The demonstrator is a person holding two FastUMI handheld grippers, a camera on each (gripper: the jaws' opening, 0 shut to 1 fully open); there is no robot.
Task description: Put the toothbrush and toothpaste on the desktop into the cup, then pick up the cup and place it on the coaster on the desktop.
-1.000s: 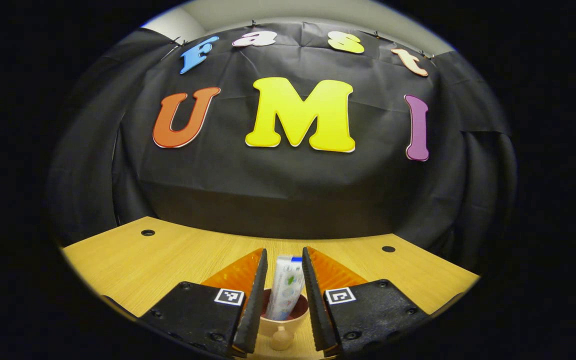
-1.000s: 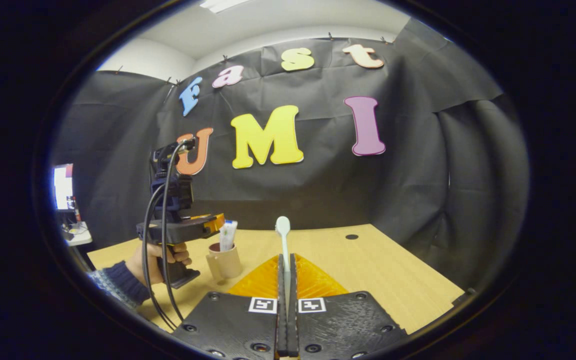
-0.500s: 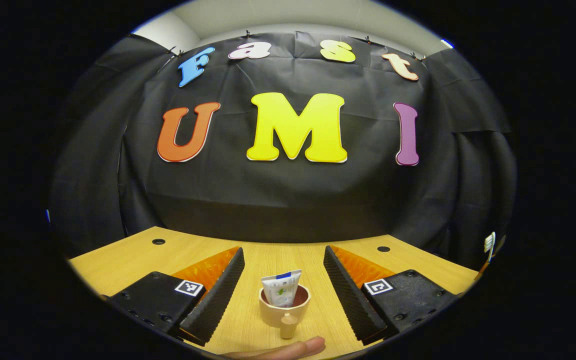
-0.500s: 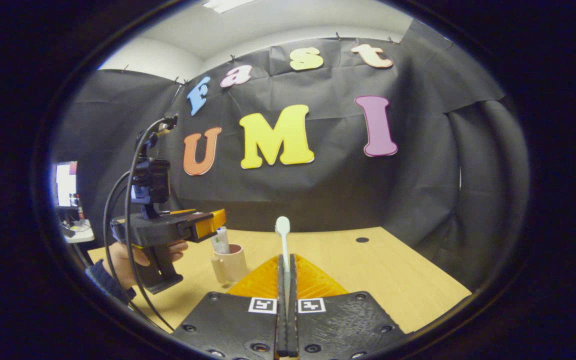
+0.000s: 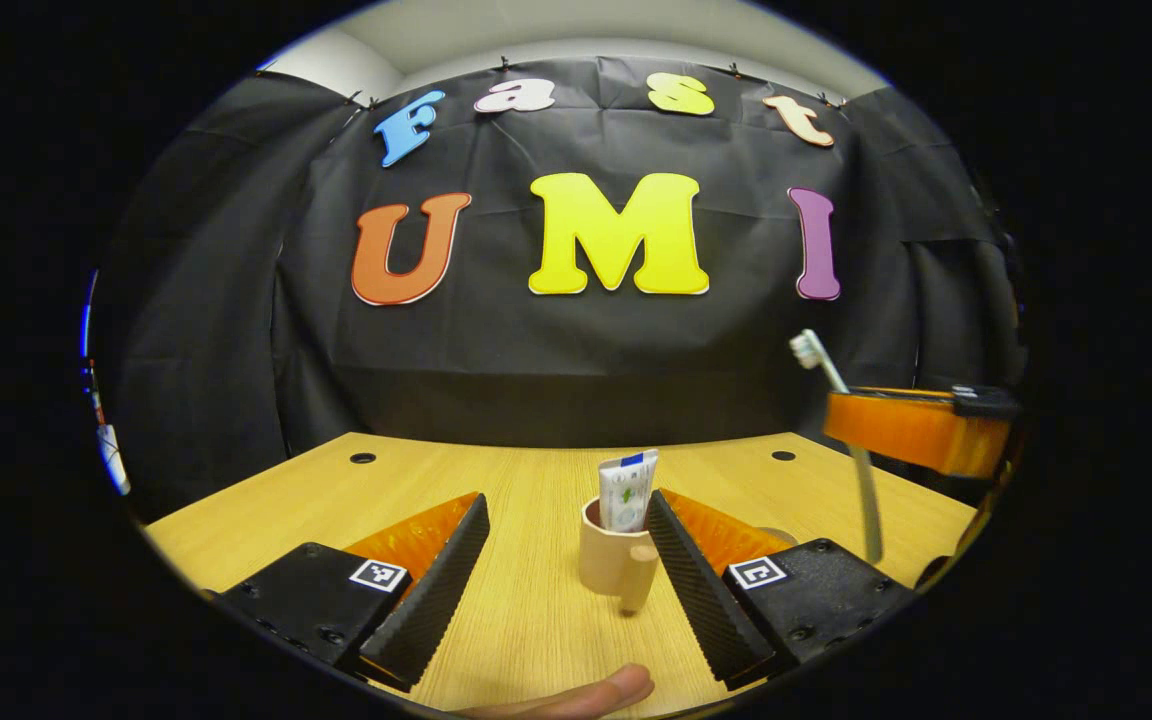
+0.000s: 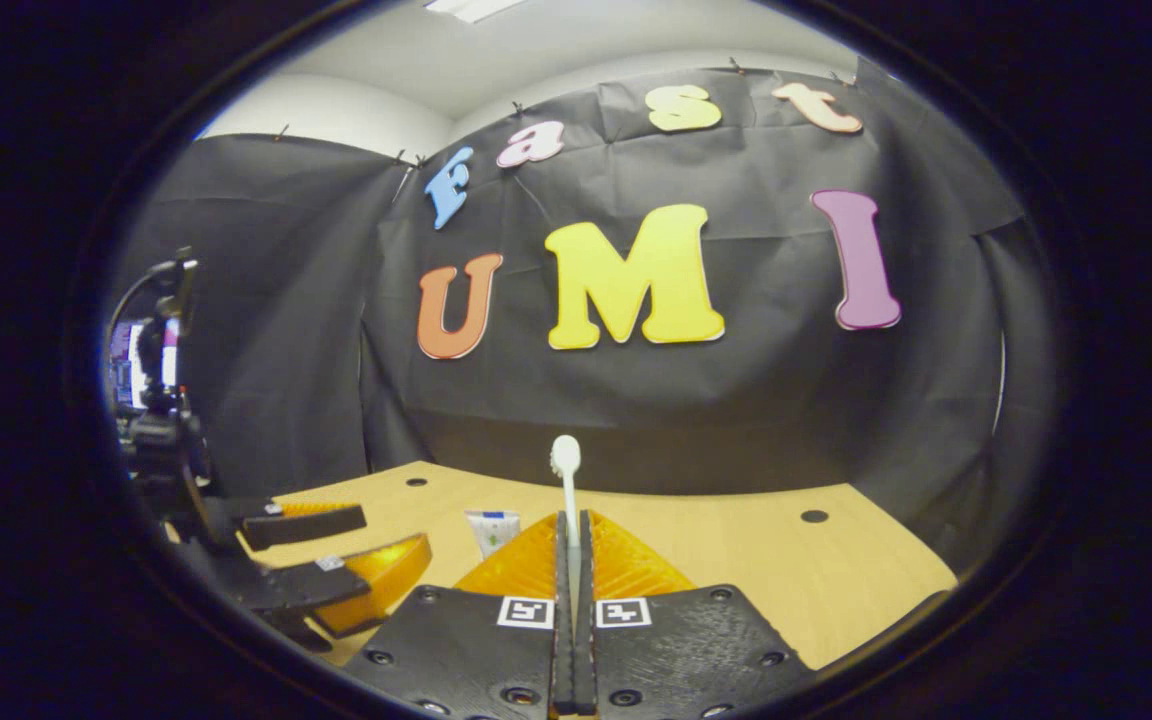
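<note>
A black cloth hangs as the back wall, creased and pinned along its top edge, and wraps round both sides. Above it runs a pale wall and a white ceiling with a bright light panel. Below stands a light wooden desktop with small round dark holes near its far corners. At the far left a lit screen glows.

Cup stands on the bench, ahead of your left tongs, nearer their right finger. Toothpaste upright in the cup. Your right tongs grip the toothbrush, head up; seen from the left gripper view, it hangs right of the cup, above the bench.
</note>
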